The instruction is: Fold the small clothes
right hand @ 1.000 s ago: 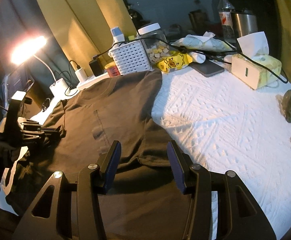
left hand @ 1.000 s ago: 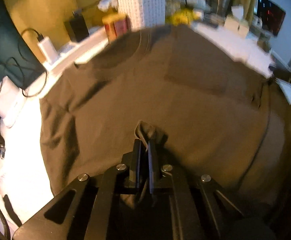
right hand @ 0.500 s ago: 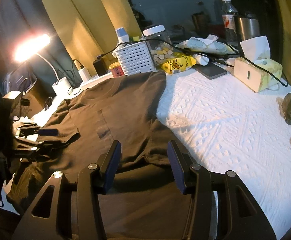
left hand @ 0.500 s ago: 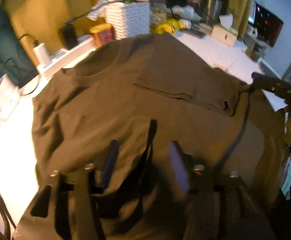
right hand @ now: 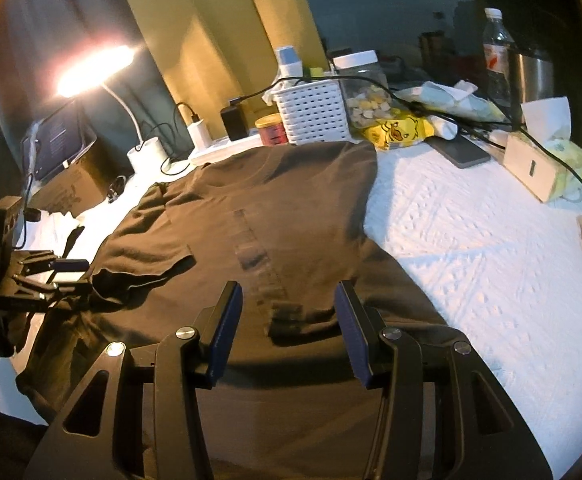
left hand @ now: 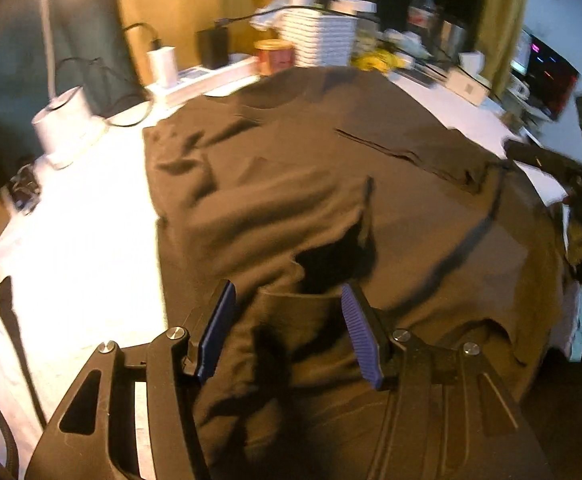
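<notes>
Released from the left tool (left hand: 287, 330), now parted and empty: sleeve (left hand: 323, 216) folded onto dark shirt (right hand: 291, 208), spread on white counter (right hand: 471, 248) before the basket (right hand: 315, 110). Right tool (right hand: 289, 326) parted, empty.

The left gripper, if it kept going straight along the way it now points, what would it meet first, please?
Most likely the dark brown T-shirt spread on the white textured table cover: its folded-over sleeve lies just ahead of the open left gripper. Depth is uncertain.

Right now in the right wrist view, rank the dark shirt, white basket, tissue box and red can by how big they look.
1. dark shirt
2. white basket; tissue box looks alike, unsure
3. red can
</notes>
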Demonstrator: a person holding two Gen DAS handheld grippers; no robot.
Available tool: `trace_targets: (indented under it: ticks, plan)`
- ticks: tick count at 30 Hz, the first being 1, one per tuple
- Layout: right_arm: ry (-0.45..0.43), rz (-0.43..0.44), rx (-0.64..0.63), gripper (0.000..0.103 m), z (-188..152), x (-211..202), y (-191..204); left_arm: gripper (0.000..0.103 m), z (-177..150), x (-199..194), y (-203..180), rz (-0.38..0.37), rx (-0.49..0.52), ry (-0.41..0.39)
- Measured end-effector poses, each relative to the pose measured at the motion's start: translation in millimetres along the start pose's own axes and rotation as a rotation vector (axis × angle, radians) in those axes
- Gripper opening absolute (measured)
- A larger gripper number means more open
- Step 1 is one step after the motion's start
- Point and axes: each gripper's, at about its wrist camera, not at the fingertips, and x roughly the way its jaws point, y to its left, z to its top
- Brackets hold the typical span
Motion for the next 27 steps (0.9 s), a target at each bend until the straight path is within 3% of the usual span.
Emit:
trace_targets:
  ticks: [5,9,13,19,24,26,27]
  plan:
    - [0.003,-0.016,0.0,0.051,-1,-3,3,0.053,-5,16,-8,0.01,0.045,0.03]
    - [0.006,-0.024,-0.002,0.051,-3,-6,6,0.016,-6,19,-3,0.028,0.032,0.03]
    - [0.004,-0.026,-0.003,0.051,-3,-8,7,0.015,-10,7,-12,0.002,0.073,0.013]
    - [0.008,-0.019,-0.008,0.051,-5,-7,9,0.015,-23,6,-30,-0.055,0.12,0.077]
    - [0.008,-0.019,-0.01,0.051,-6,-7,9,0.019,-20,-8,-32,-0.041,0.097,0.071]
    - [0.01,-0.017,-0.01,0.051,-6,-6,10,0.039,-18,-10,-30,-0.025,0.088,0.064]
    - [0.013,-0.016,-0.011,0.051,-7,-6,10,0.057,-18,-10,-29,-0.031,0.08,0.06]
